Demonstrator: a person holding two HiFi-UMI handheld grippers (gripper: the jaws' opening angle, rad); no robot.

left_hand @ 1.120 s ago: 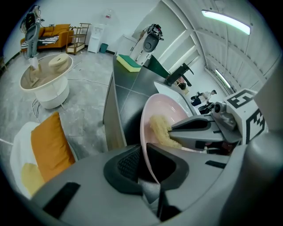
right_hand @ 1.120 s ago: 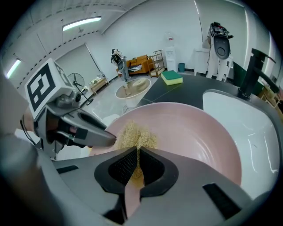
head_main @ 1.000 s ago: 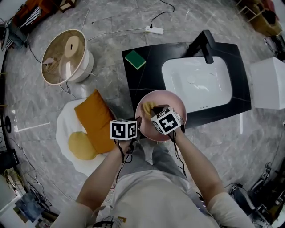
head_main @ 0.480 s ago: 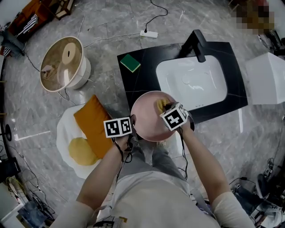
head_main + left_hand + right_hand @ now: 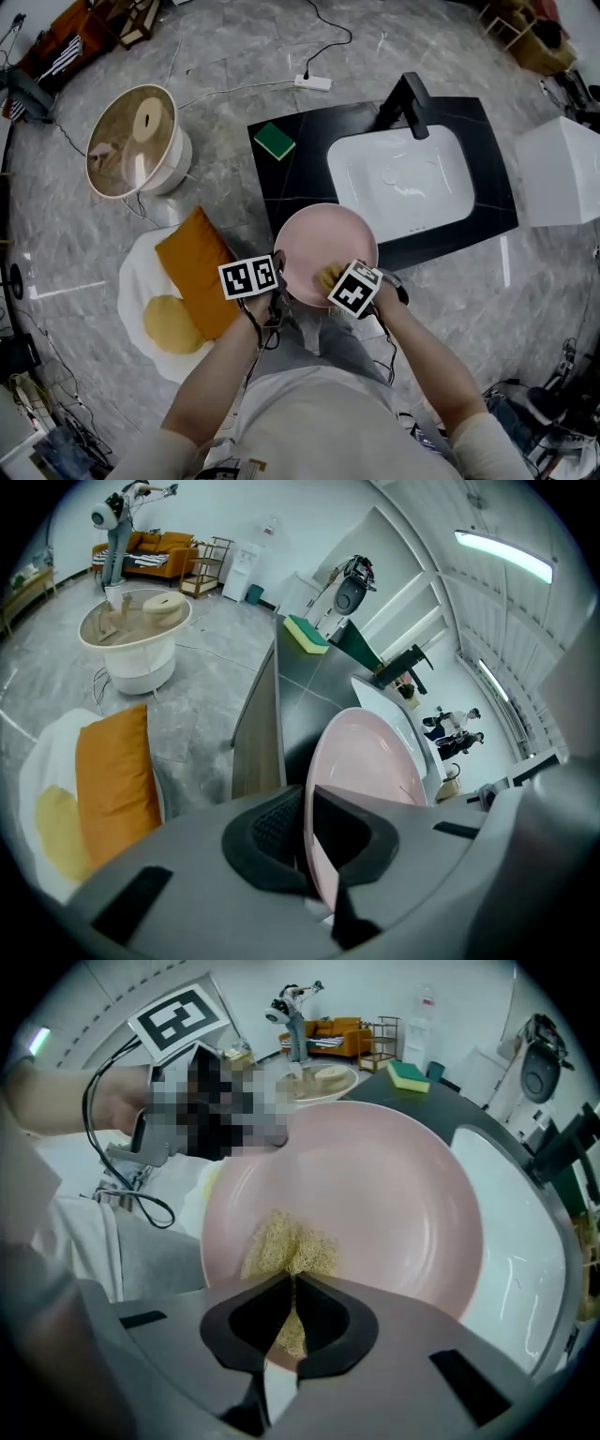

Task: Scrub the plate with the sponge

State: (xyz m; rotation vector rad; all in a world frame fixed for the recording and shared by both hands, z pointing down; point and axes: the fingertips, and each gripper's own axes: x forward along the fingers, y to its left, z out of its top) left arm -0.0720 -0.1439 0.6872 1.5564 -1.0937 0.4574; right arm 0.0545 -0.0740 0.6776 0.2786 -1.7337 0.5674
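Left gripper: the jaws are nearly together, clamped on the near left rim of the pink plate. The rim stands edge-on between the pads, and the jaws have just been closing tighter on it.
Right gripper: the jaws are pinched together on the yellow sponge. A tuft of it sticks out past the tips.
Yellow sponge: it is pressed against the plate's inner face, close to the near rim.
Plate: it is carried by the left gripper alone, tilted, over the person's lap and the front edge of the black counter.
Counter: it holds a white sink with a black faucet behind it. A green sponge lies at the far left corner.
Floor, left: an orange cushion lies on a white seat. A round table stands beyond it.
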